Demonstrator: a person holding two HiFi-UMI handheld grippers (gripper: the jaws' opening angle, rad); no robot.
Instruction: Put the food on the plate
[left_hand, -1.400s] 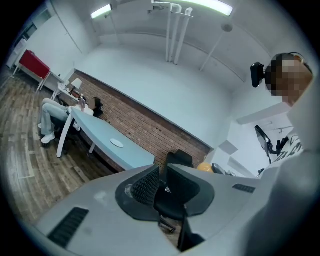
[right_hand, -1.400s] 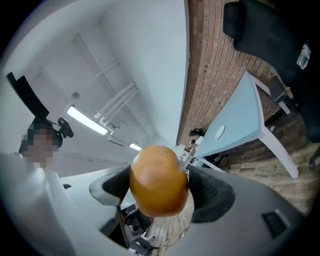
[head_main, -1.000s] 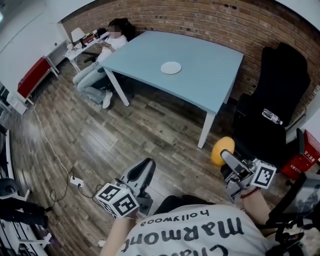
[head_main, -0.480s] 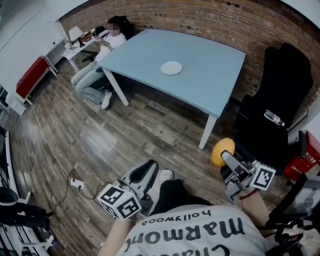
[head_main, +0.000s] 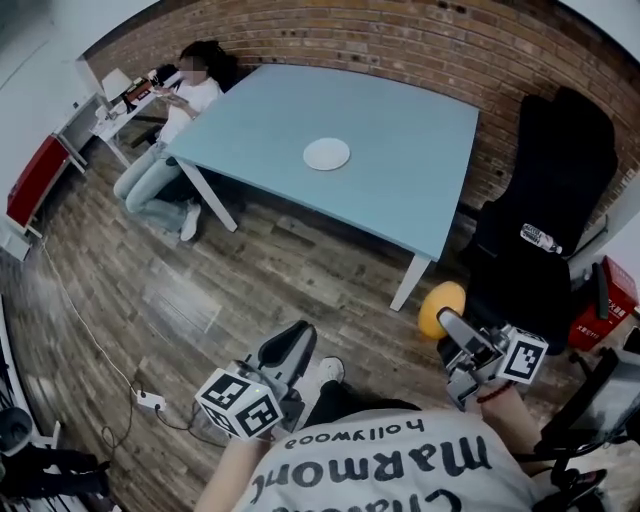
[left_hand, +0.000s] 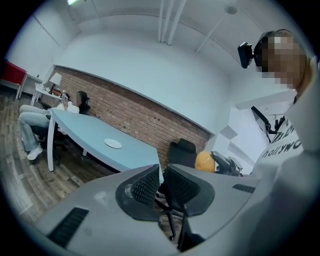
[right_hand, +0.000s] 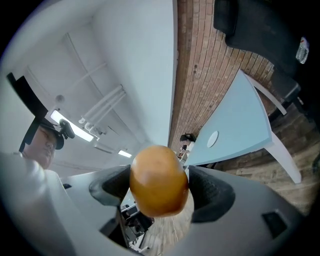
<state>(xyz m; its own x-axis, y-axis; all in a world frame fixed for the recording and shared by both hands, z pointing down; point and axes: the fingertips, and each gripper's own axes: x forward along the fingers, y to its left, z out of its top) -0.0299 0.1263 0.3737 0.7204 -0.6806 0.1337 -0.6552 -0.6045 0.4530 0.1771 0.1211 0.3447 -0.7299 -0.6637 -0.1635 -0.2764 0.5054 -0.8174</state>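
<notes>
**Food clamped in right gripper, well apart from plate**

The food (right_hand: 159, 181), a rounded yellow-orange item with a smooth skin, sits between the jaws of the right gripper (head_main: 450, 322). Both pads press against its sides, and it bulges out past them toward the camera. In the head view it is held above the wooden floor (head_main: 250, 265), just beside the near right leg of the table (head_main: 400, 180) and in front of a black chair (head_main: 545, 200).

The plate (head_main: 326, 154), small, round and white, lies near the middle of the light blue table top, well apart from the food.

The left gripper (left_hand: 161, 184) is held low on the person's left side, over the floor. Its jaws are drawn almost together, with only a thin slit between the ribbed pads and nothing in it.

A brick wall (head_main: 400, 40) runs behind the table. A second person (head_main: 170, 140) sits at the table's far left corner. A white power strip (head_main: 150, 400) lies on the floor at the left.
</notes>
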